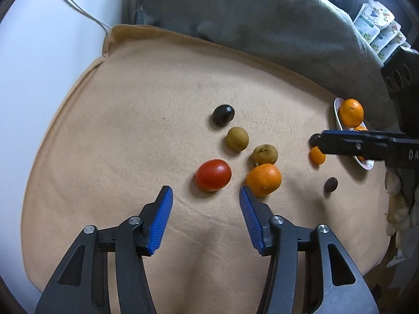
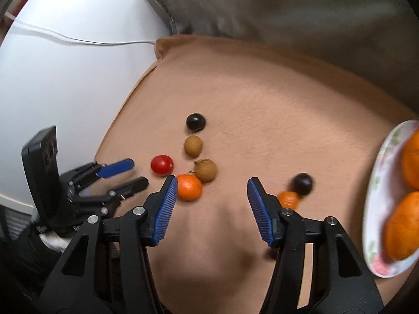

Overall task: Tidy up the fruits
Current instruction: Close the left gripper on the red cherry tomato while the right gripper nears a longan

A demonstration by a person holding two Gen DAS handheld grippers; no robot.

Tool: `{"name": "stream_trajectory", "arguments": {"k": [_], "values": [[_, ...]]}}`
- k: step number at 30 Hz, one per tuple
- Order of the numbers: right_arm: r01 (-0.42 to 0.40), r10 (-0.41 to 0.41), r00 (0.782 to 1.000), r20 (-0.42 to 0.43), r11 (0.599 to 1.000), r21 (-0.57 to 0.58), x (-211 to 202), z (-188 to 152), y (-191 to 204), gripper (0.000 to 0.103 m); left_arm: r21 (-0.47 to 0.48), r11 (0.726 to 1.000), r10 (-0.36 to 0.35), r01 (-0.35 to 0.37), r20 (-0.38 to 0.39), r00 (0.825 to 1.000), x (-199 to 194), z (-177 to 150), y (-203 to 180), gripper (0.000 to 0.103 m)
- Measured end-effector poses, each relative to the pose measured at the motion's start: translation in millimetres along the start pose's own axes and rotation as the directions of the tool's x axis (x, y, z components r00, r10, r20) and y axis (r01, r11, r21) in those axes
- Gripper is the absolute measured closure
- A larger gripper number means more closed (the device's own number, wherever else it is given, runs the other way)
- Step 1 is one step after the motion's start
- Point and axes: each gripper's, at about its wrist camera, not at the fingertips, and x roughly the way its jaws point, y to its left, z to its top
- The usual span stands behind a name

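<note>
On the tan cloth lie a red tomato, an orange mandarin, two brown longans, a dark plum, a small orange kumquat and a dark fruit. A white plate at the right holds two oranges. My left gripper is open and empty, just short of the tomato and mandarin. My right gripper is open and empty, with the kumquat and a dark plum just outside its right finger.
A grey blanket lies behind the cloth. A white surface with a cable is at the left. Flowered packets stand at the far right. The cloth's edge folds at the back left.
</note>
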Motion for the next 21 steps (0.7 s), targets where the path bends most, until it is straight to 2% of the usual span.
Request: {"name": "stream_trajectory", "arguments": {"k": [2, 9, 21], "values": [[-0.019, 0.02, 1.0, -0.014, 1.0, 0.018, 9, 3, 1, 0.047, 0.012, 1.0, -0.006, 0.006, -0.007, 1.0, 4, 0, 0, 0.058], [-0.023, 0.026, 0.997, -0.077, 0.999, 0.05, 40, 12, 3, 0.052, 0.044, 0.999, -0.025, 0.026, -0.015, 1.0, 12, 1, 0, 0.058], [0.015, -0.005, 0.99, -0.138, 0.998, 0.068, 71, 28, 4, 0.054, 0.08, 0.996, -0.032, 0.033, -0.02, 0.999, 28, 5, -2, 0.062]]}}
